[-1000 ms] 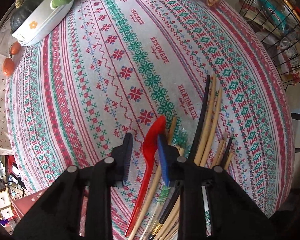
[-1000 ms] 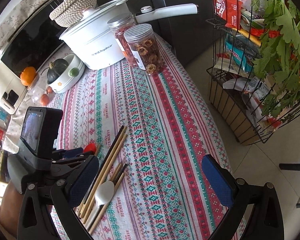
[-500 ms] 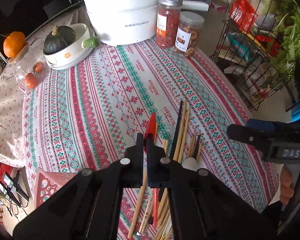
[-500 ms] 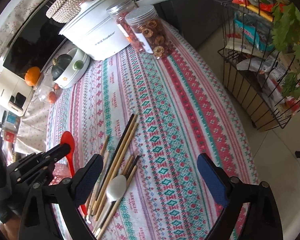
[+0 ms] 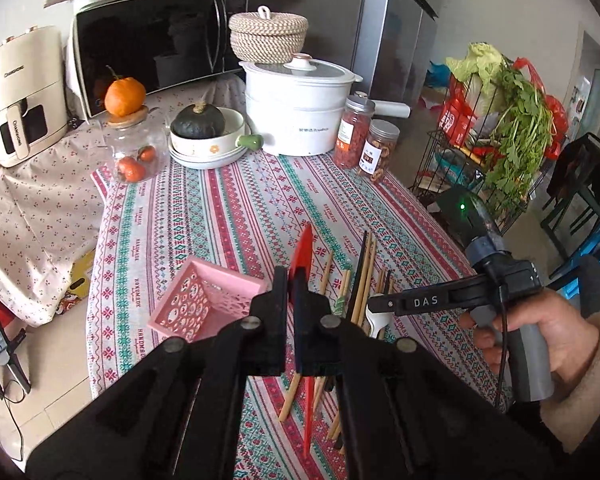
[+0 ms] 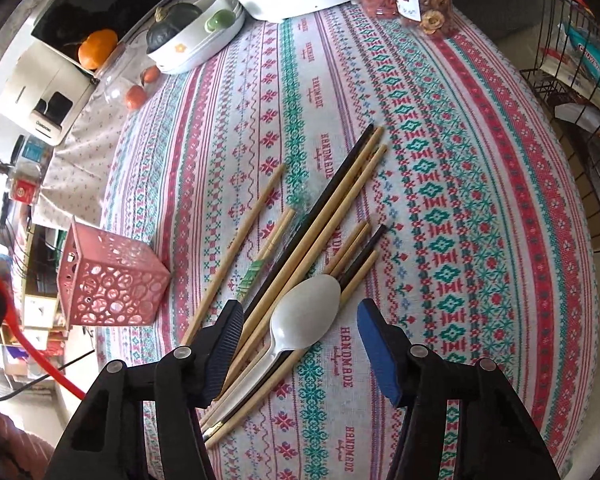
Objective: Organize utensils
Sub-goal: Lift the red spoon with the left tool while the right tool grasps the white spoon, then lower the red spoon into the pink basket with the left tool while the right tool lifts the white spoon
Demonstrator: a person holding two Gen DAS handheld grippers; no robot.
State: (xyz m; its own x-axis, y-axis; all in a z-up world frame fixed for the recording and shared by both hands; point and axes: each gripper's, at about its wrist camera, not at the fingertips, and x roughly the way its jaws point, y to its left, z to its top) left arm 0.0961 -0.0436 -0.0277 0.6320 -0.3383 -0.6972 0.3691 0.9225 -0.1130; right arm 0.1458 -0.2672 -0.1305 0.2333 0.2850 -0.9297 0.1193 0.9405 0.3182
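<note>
On the patterned tablecloth: one white spoon, one pink basket

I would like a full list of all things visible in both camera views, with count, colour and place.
red spoon: one, red, held in left gripper
white spoon: one, white, on chopsticks
chopsticks: several, tan and black, on tablecloth
basket: one, pink, table's near-left edge
tablecloth: one, red-green pattern
pot: one, white, far end
jars: two, clear, beside pot
squash: one, dark green, in white dish
left gripper: shut on red spoon
right gripper: closing, pads apart, white spoon between them
</note>
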